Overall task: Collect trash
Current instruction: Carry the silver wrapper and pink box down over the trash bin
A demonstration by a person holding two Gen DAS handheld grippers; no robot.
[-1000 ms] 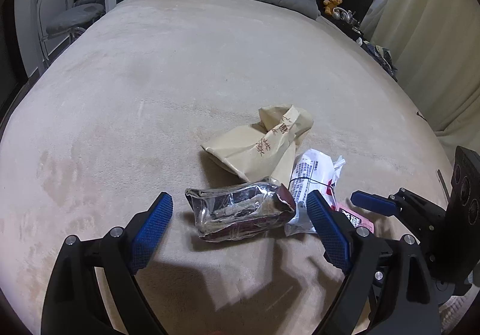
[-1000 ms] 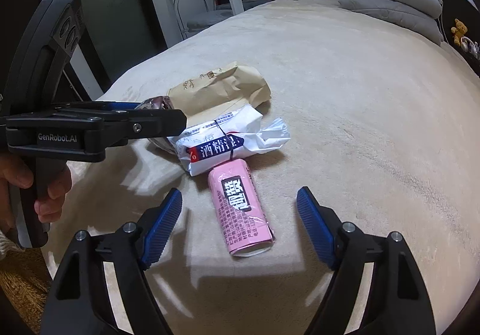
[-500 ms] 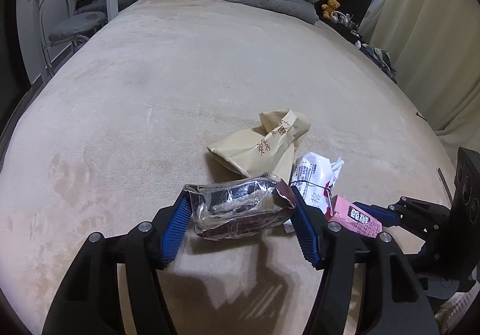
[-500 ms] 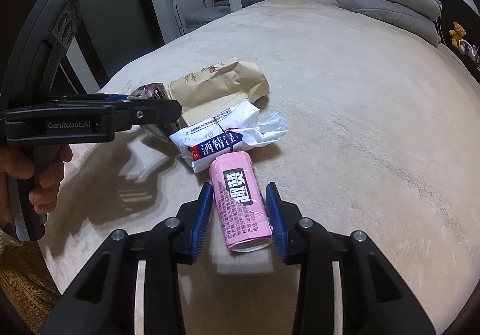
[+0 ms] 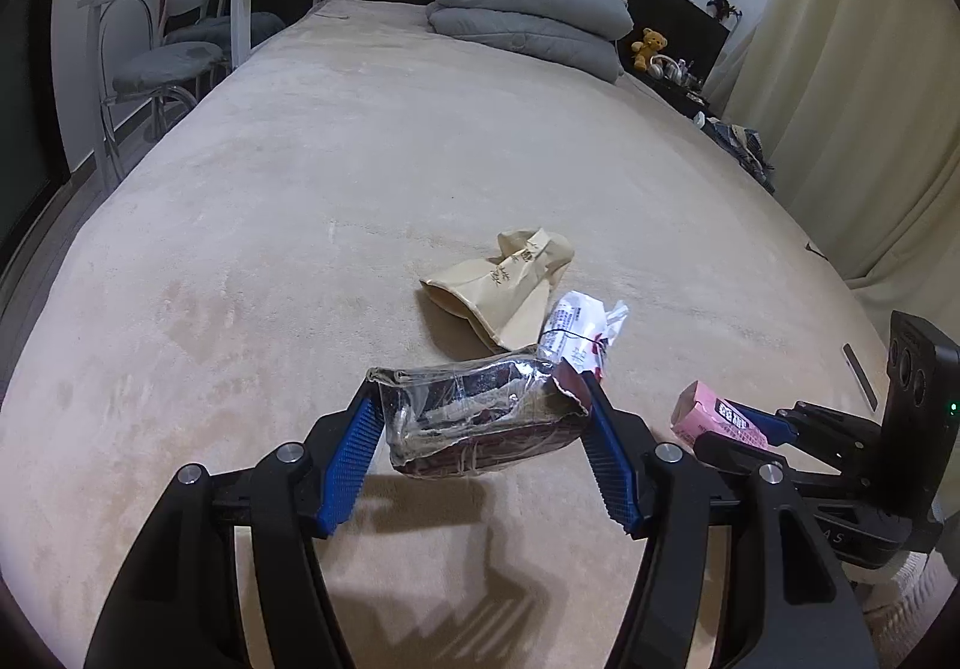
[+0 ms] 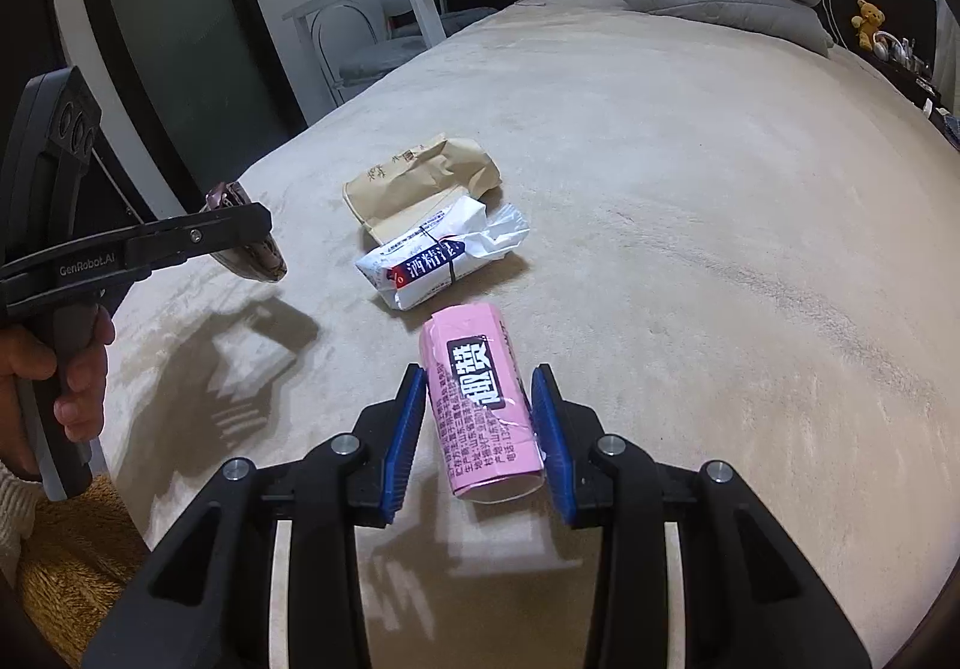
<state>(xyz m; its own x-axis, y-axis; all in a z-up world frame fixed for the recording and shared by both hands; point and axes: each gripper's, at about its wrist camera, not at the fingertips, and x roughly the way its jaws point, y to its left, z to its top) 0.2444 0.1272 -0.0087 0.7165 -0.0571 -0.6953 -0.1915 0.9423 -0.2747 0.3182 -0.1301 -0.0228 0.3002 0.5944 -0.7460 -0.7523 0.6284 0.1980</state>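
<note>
My left gripper is shut on a crumpled silver and maroon foil wrapper, held above the beige bed with its shadow below. My right gripper is shut on a pink packet with dark print, lifted off the cover. A tan paper bag and a white wipes packet lie on the bed just beyond. In the left wrist view the bag and white packet sit past the wrapper, with the pink packet in the right gripper at the right.
Grey folded pillows lie at the head of the bed. A white table with chairs stands to its left and curtains hang on the right. A hand holds the left gripper's handle near the bed's left edge.
Both grippers closed, the left on the foil wrapper and the right on the pink packet, and both lifted their items off the bed. The bag and white packet stayed put.
</note>
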